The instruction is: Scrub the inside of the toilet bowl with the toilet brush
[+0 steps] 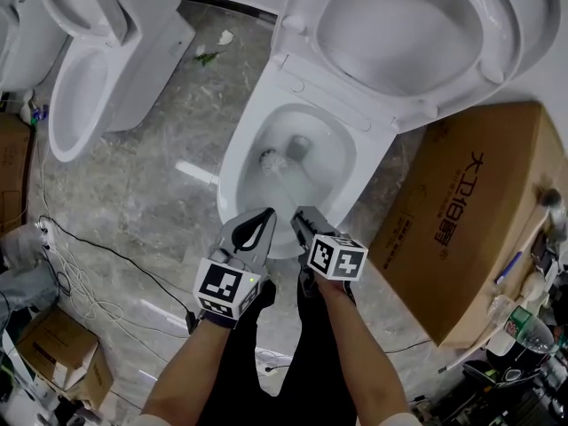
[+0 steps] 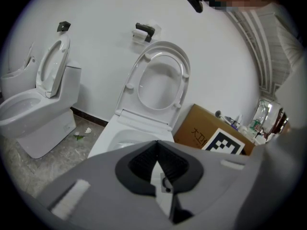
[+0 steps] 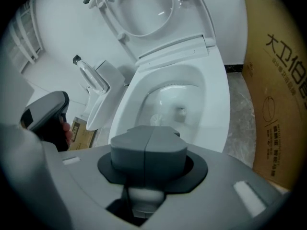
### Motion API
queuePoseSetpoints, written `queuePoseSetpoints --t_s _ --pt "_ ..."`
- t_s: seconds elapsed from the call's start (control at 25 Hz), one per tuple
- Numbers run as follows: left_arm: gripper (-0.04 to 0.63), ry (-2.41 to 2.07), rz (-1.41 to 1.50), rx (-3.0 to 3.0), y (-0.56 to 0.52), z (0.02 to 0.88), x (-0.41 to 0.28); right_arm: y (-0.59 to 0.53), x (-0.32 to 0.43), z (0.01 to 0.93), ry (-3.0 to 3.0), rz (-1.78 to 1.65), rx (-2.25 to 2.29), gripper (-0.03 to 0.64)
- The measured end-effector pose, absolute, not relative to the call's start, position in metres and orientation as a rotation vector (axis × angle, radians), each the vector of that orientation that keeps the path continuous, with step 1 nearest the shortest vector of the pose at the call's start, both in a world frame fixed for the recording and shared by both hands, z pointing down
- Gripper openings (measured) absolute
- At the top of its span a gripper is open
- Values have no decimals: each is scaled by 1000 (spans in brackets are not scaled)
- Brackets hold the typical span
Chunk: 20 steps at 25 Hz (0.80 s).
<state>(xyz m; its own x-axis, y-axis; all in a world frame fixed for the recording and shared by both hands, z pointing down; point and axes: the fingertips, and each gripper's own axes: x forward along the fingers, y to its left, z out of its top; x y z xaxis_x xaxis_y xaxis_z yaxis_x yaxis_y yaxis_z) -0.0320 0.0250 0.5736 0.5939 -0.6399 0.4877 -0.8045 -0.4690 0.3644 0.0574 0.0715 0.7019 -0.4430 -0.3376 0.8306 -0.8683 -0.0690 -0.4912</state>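
A white toilet (image 1: 266, 118) stands ahead with its seat and lid (image 1: 417, 25) raised. The toilet brush's bristle head (image 1: 269, 158) is down inside the bowl at its left wall, near the drain (image 1: 299, 145); it also shows in the right gripper view as the brush head (image 3: 156, 120). Its pale handle (image 1: 286, 187) runs back to my right gripper (image 1: 300, 216), which is shut on it just above the bowl's front rim. The handle (image 3: 143, 195) shows under the closed jaws of the right gripper (image 3: 147, 138). My left gripper (image 1: 266, 216) (image 2: 156, 145) hovers beside it, tips together, holding nothing.
A second toilet (image 1: 80, 87) stands at the left. A large cardboard box (image 1: 461, 229) sits tight against the toilet's right side. Cables (image 1: 80, 264) trail over the marble floor, with a small carton (image 1: 53, 344) at lower left and bottles (image 1: 524, 327) at lower right.
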Motion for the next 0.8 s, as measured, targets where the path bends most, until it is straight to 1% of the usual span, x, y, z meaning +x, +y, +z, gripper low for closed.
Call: queuePoseSetpoints --t_s 0.24,0.48,0.8 --pt "6 -1147 372 2249 26 567 -31 89 69 696 -1710 1421 1112 166" --pt "6 -1140 359 2247 25 563 -24 81 86 689 -1648 1223 923 166" --pt "6 -1136 350 2246 21 559 -19 67 108 676 -1588 1064 831 164"
